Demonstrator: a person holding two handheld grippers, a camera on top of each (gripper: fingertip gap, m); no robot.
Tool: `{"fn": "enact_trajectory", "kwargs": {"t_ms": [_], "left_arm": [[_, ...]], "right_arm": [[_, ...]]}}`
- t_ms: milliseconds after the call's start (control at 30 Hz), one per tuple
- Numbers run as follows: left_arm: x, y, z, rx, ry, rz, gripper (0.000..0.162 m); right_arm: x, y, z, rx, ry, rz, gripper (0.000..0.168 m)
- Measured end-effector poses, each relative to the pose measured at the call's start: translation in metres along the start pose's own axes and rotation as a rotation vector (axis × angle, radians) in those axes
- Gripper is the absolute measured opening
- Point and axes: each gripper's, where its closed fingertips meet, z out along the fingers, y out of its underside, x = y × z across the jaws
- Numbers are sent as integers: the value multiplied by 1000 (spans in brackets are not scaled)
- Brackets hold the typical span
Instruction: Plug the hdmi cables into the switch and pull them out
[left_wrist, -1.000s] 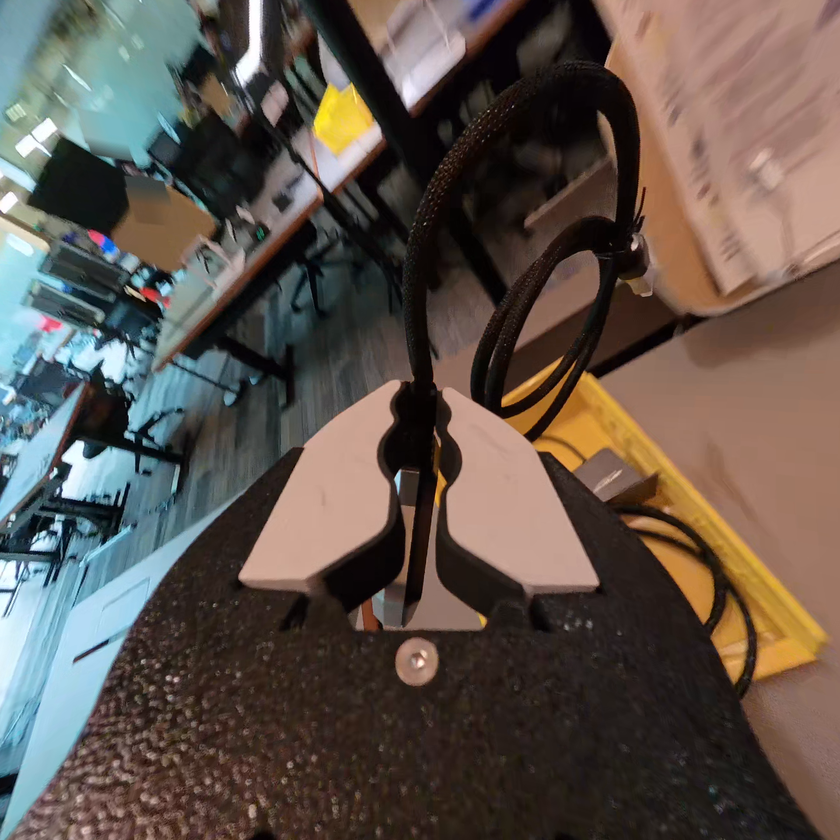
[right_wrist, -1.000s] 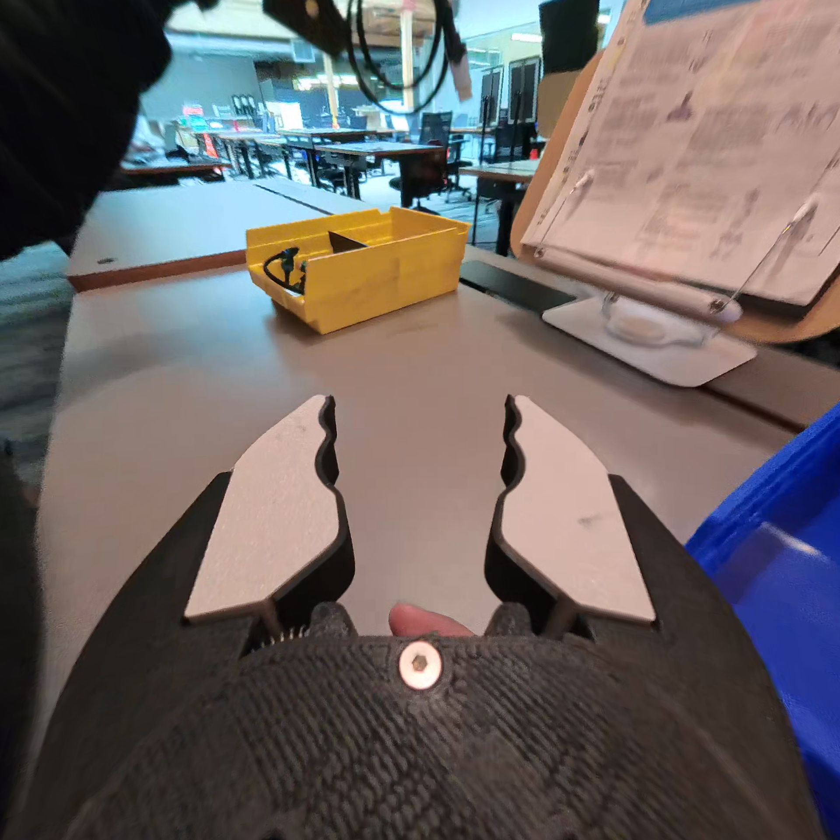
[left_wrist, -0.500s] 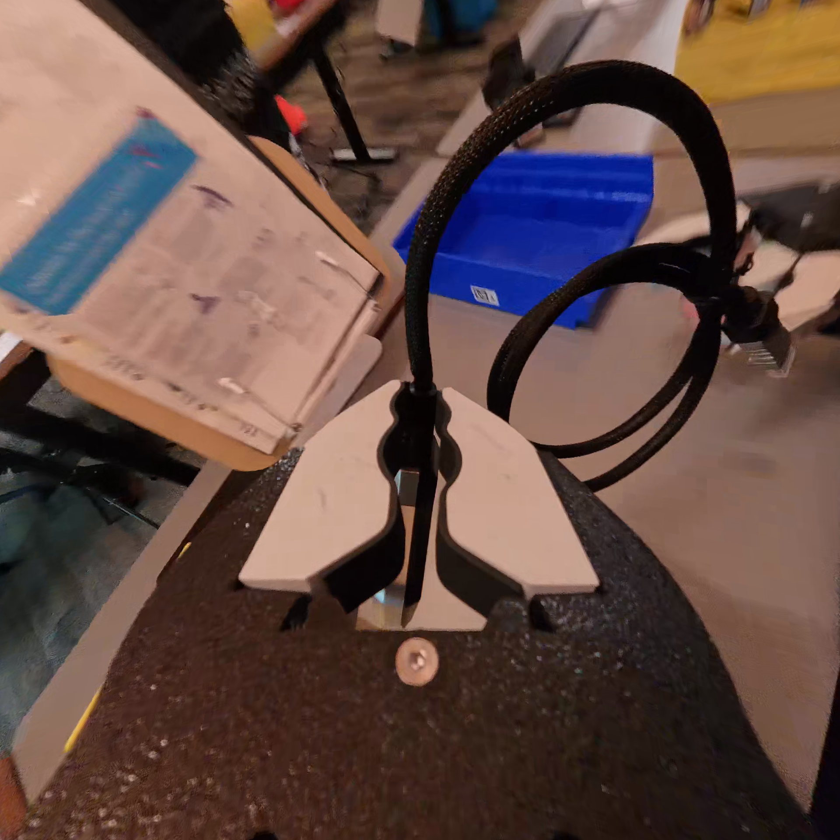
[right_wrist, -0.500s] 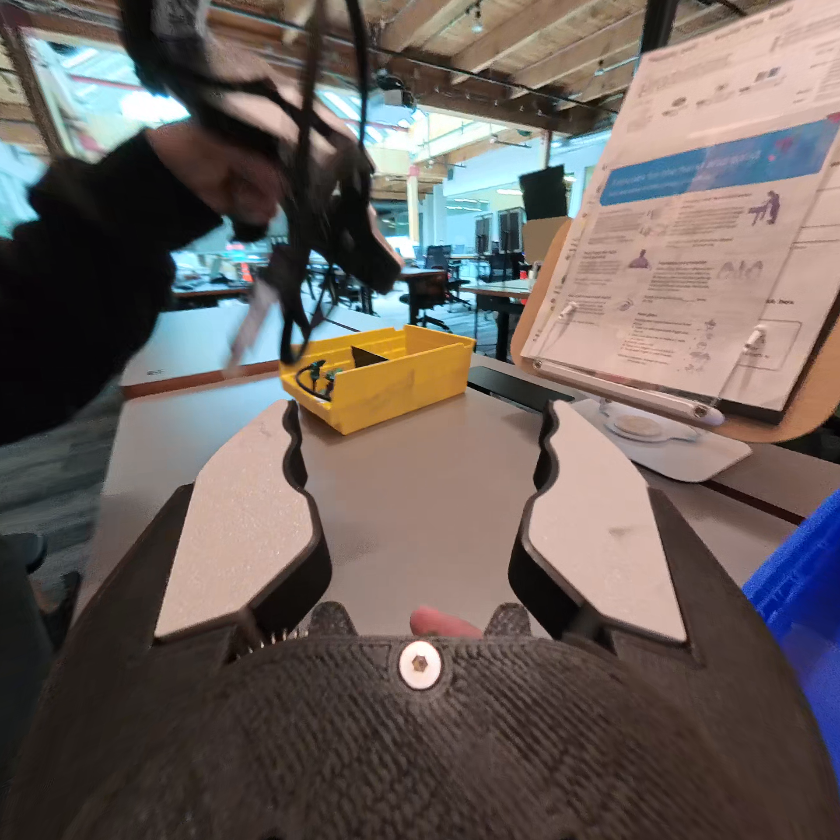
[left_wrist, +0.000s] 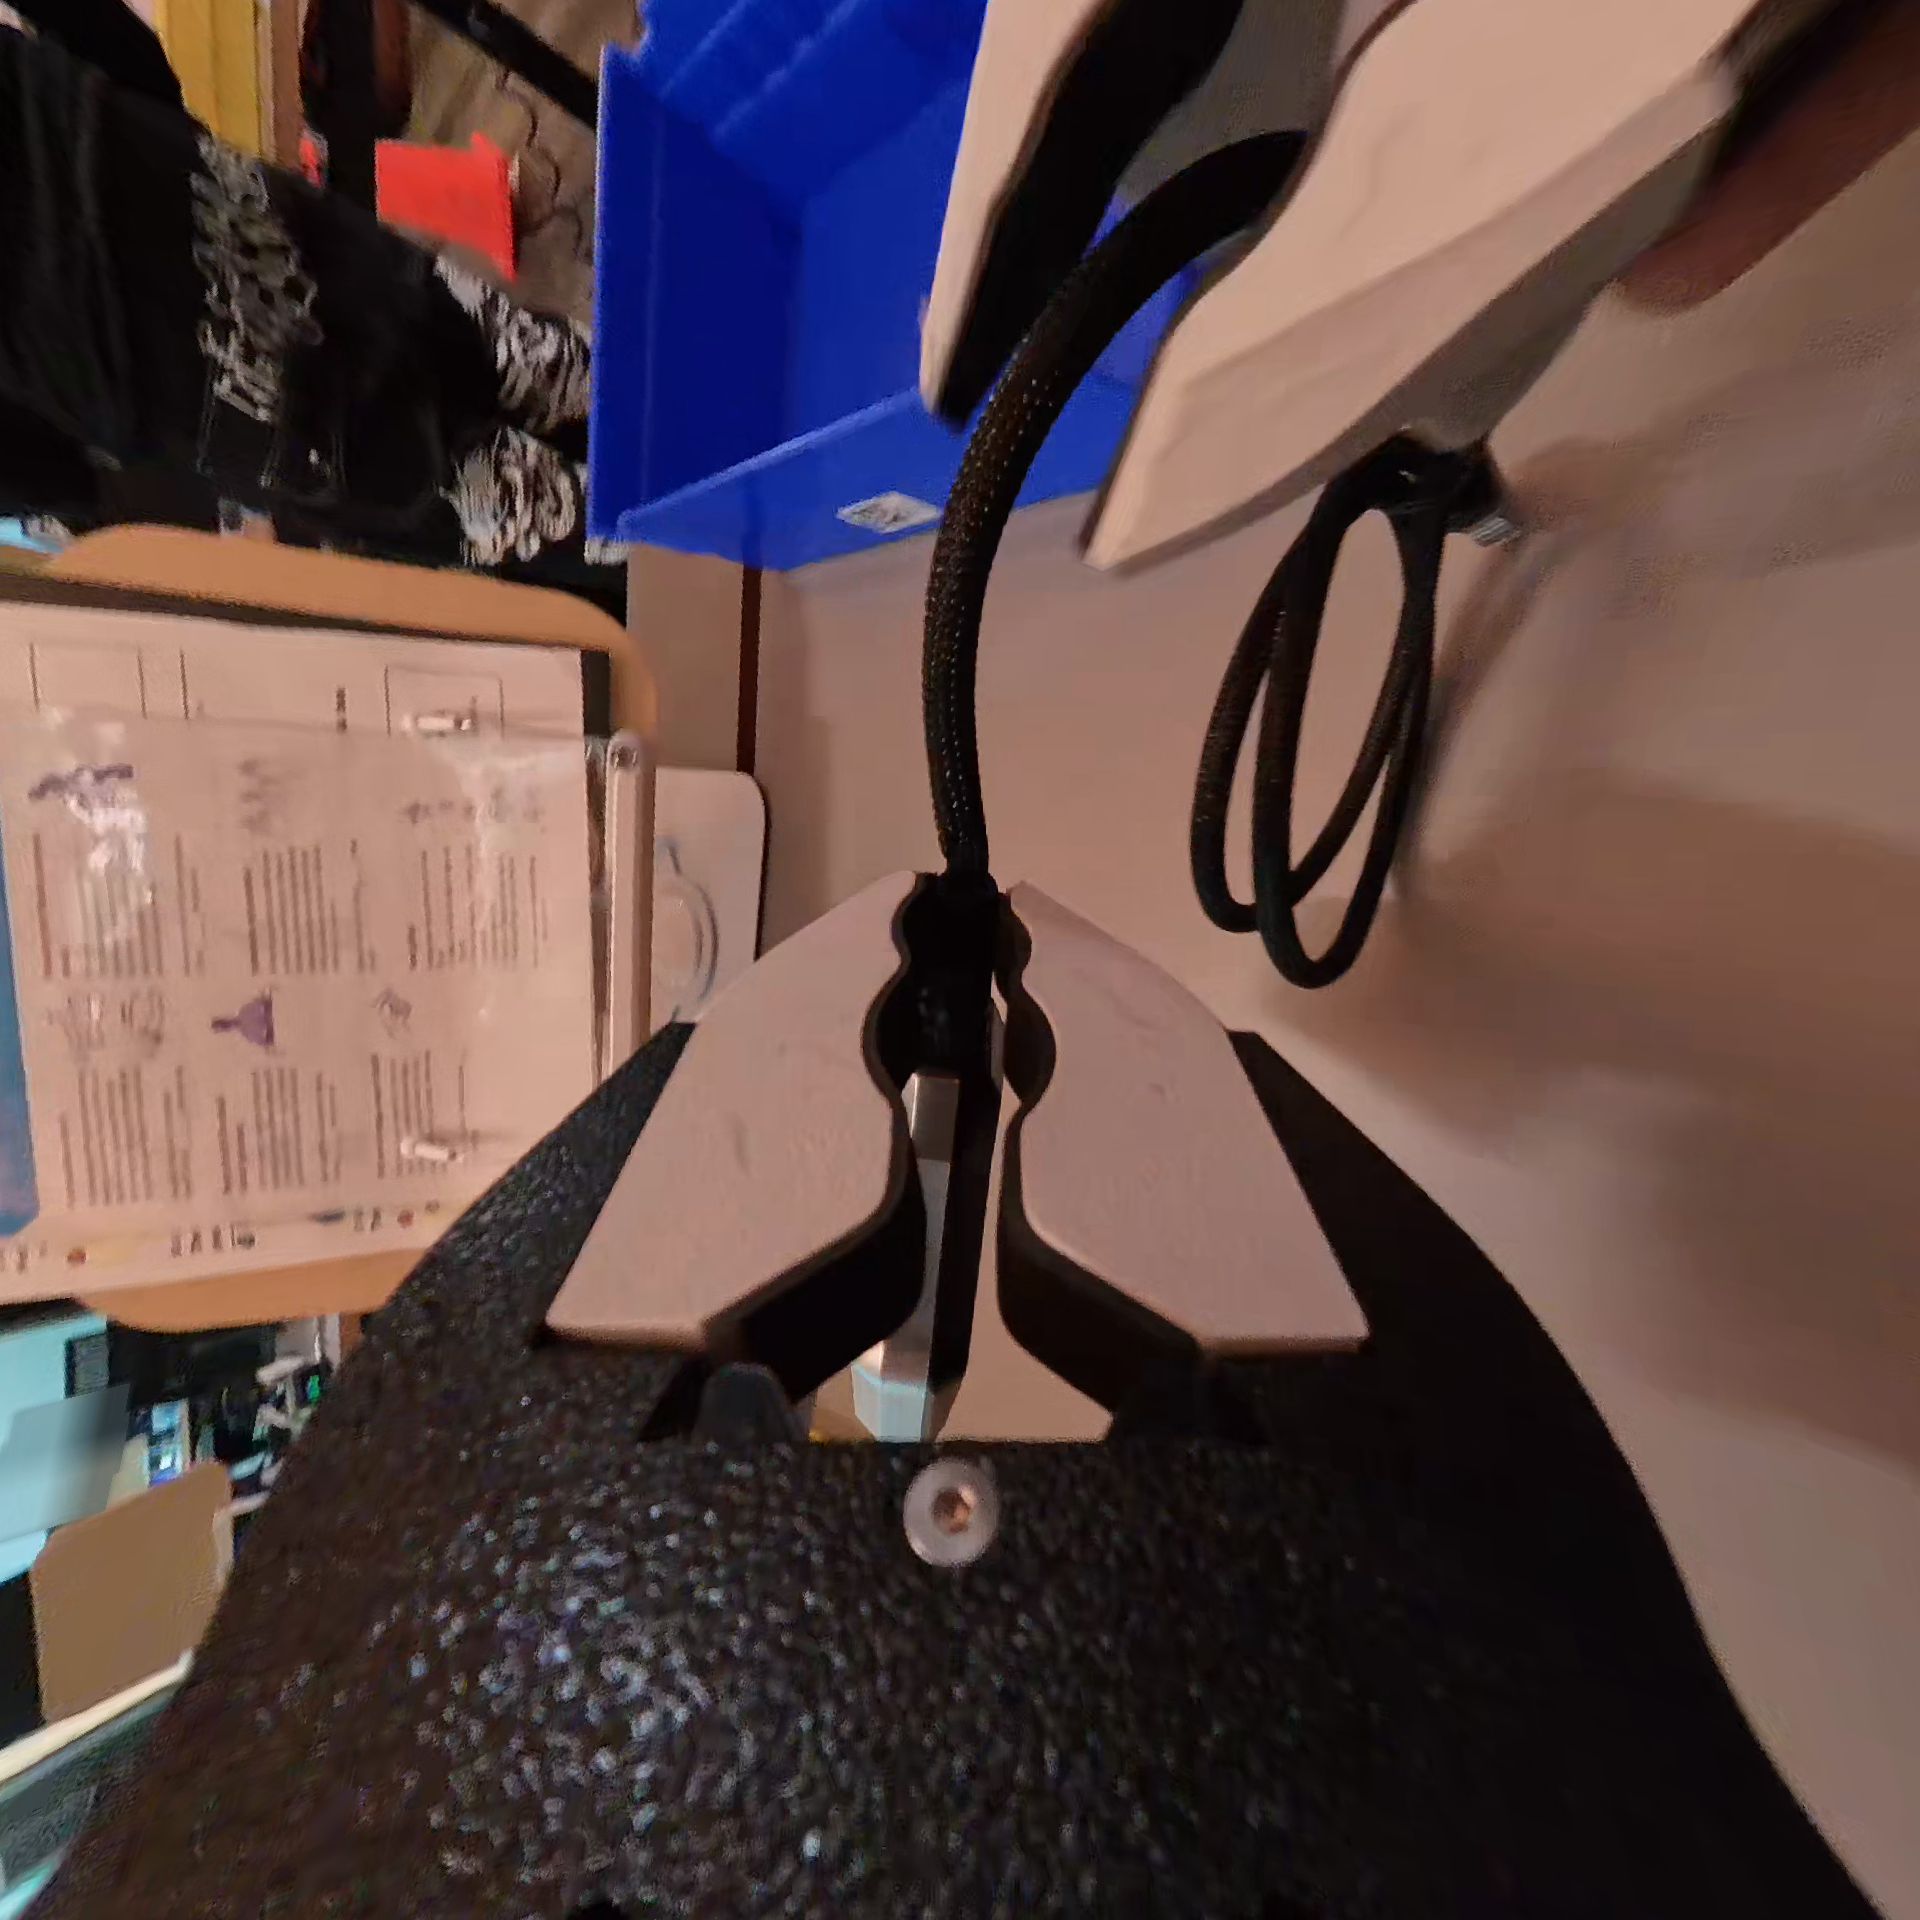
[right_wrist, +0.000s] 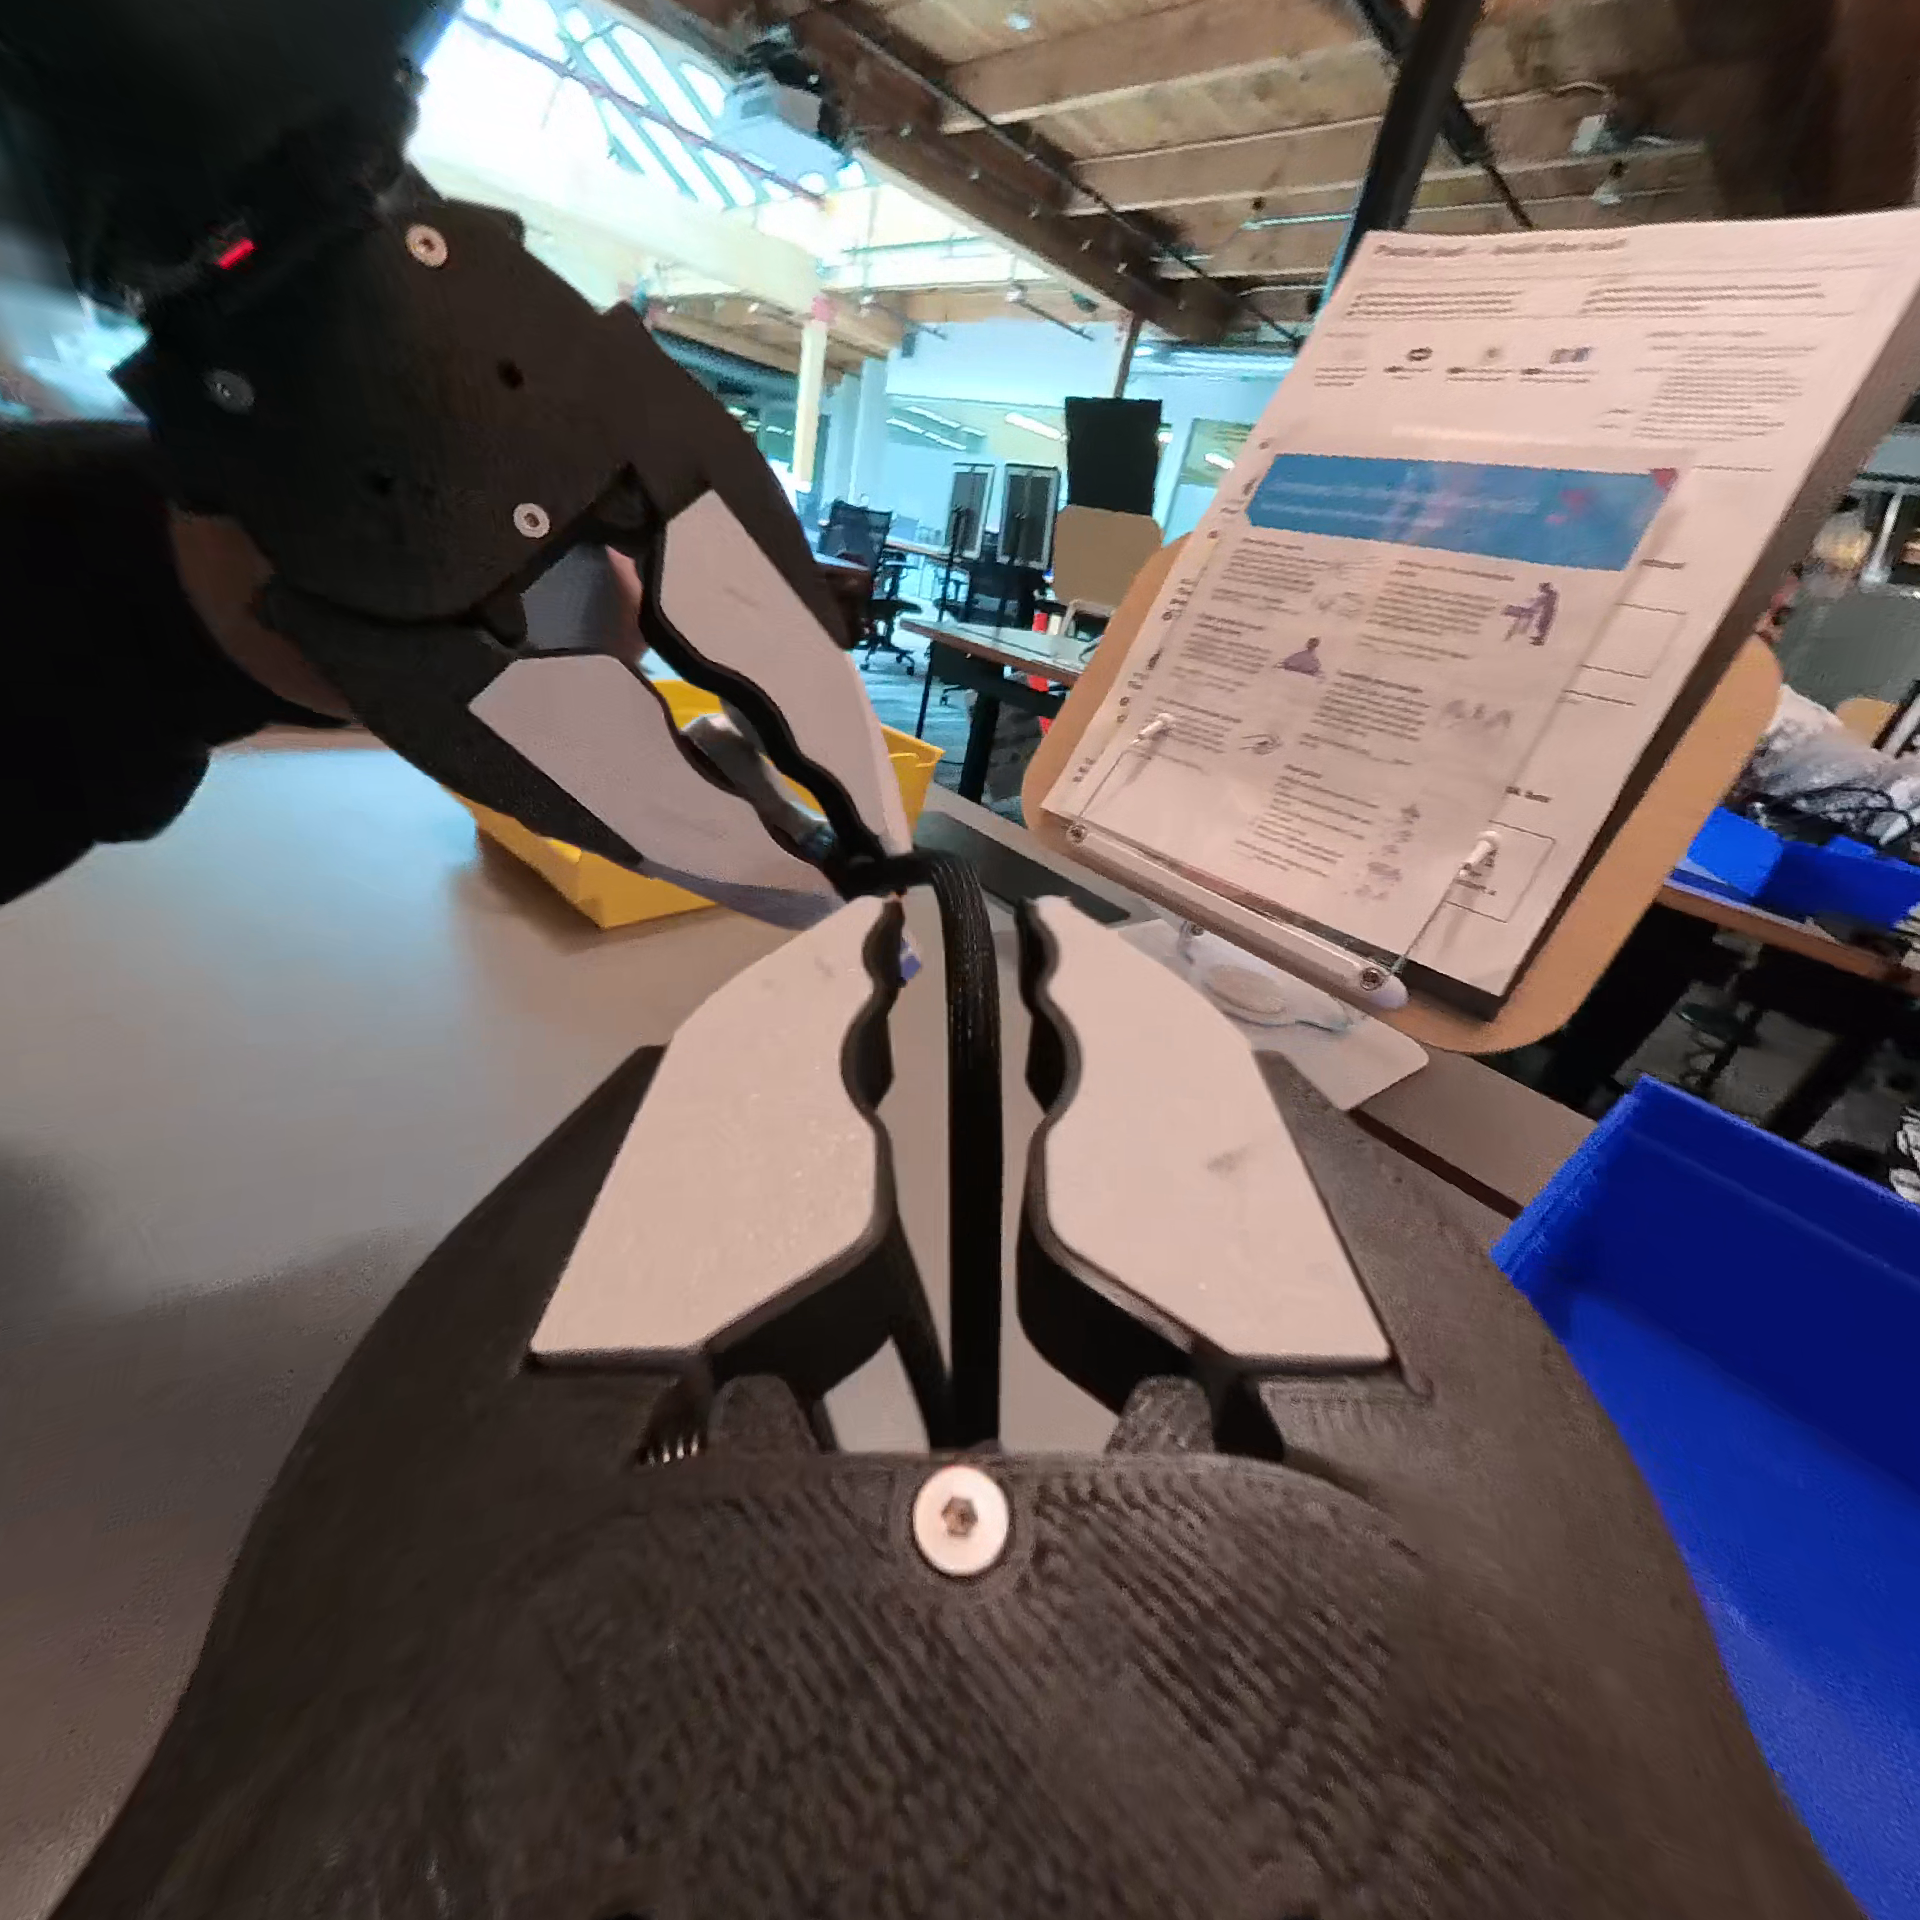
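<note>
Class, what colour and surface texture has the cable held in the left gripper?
Black, with a braided weave; the cable shows best in the left wrist view.

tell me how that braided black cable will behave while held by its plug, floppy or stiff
Probably semi-stiff: the braided cable arches from the left gripper without sagging. The tied coil hangs free and may swing. The right gripper straddles it loosely, so it could slide.

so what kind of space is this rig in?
Likely an open-plan workshop or lab office: rows of desks with office chairs, exposed timber ceiling beams, parts bins like the blue bin on the grey table.
</note>
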Motion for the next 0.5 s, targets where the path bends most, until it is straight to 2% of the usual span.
{"fn": "enact_trajectory", "kwargs": {"t_ms": [133,333,367,433,500], "left_arm": [[11,-5,-1,34,14,3,10],[18,-3,-4,45,24,5,10],[20,-5,-5,54,27,1,10],[25,-9,-5,71,45,3,10],[26,-9,-4,64,43,23,10]], "right_arm": [[-8,4,-1,-47,-45,-76,7],[-16,3,-2,-58,-41,-294,10],[-17,0,-2,-40,-31,-314,12],[-28,-3,-2,-16,-75,-354,30],[-34,-1,-1,-28,-99,-383,34]]}}
